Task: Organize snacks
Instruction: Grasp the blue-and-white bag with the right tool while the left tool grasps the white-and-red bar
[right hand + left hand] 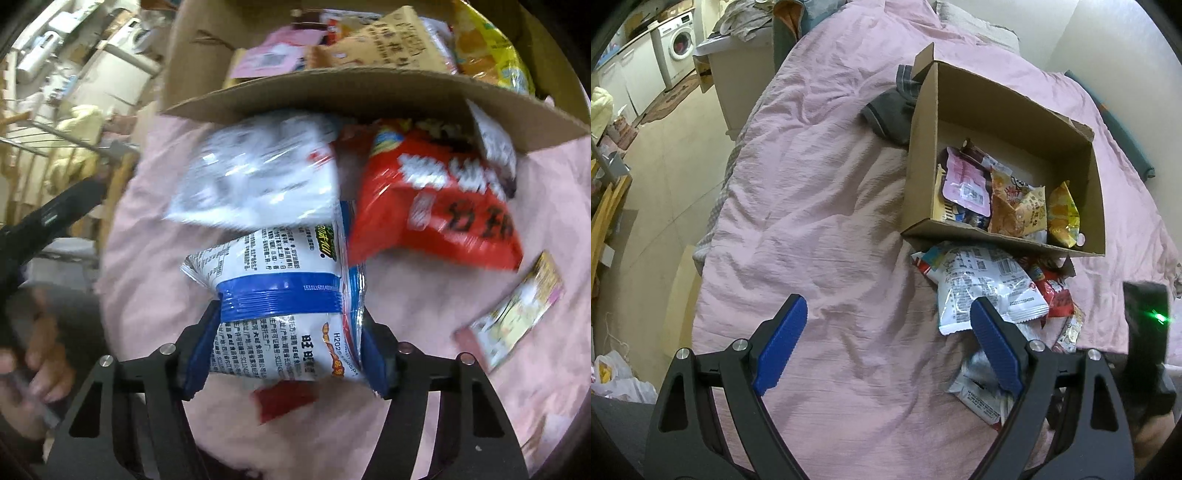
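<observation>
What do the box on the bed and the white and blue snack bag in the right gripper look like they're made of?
Box: brown corrugated cardboard, matte; fluted edge shows in the right wrist view. Snack bag: thin glossy plastic film, probably; it crinkles and glints, with a ribbed heat seal.

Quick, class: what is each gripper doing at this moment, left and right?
Left gripper: open, holding nothing.
Right gripper: closed on a white and blue snack packet.
</observation>
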`<action>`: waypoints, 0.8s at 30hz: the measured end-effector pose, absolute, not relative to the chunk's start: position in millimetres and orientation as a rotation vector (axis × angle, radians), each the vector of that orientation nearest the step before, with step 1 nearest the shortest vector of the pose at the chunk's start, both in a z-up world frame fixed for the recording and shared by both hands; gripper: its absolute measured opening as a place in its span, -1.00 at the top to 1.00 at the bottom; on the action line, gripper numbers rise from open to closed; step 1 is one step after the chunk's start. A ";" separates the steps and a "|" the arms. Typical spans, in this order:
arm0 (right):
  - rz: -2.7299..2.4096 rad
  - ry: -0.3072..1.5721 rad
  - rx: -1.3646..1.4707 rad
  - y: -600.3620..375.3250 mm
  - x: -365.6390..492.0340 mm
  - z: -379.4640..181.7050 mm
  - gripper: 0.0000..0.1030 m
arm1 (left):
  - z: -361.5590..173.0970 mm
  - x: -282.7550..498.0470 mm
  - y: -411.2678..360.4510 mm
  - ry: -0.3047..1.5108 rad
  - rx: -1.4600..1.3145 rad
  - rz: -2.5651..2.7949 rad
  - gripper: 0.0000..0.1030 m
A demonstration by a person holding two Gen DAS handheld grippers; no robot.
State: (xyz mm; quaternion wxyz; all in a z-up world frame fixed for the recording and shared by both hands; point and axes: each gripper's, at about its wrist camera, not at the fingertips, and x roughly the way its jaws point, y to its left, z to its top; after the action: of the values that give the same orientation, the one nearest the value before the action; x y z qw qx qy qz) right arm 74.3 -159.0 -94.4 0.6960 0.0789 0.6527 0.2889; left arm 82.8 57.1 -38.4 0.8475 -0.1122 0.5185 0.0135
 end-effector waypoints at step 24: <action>0.420 1.082 0.517 -278.2 71.4 -21.5 -0.34 | -113.9 35.5 -48.6 1.329 -0.375 0.144 -0.67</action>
State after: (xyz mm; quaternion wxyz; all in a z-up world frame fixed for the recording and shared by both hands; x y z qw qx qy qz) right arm 71.4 -278.2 -21.5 0.8050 0.2413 0.5052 0.1962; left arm 35.5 -48.6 -113.9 0.7685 -0.1729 0.6124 0.0664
